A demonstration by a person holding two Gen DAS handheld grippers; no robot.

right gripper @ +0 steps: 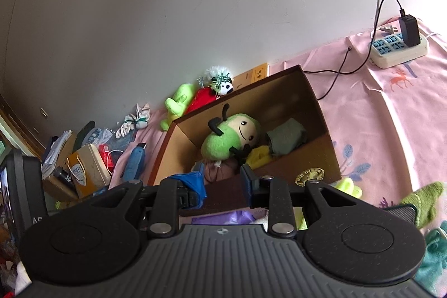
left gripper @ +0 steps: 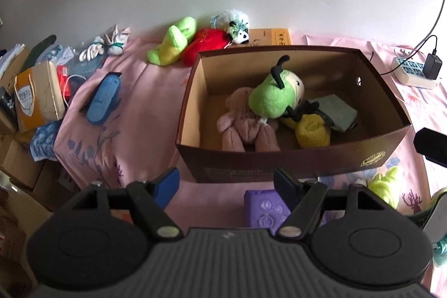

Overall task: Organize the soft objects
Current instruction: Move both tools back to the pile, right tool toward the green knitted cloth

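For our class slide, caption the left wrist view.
Open left tongs hover before a brown box holding plush toys on a pink sheet.

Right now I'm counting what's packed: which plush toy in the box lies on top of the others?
The green-hooded doll with black antennae; it rests over the pink teddy in the cardboard box.

L gripper is held tilted downward, jaws spread wide, nothing seen between the blue pads. R gripper is angled down less steeply, jaws narrowed w/ a gap left, nothing gripped.
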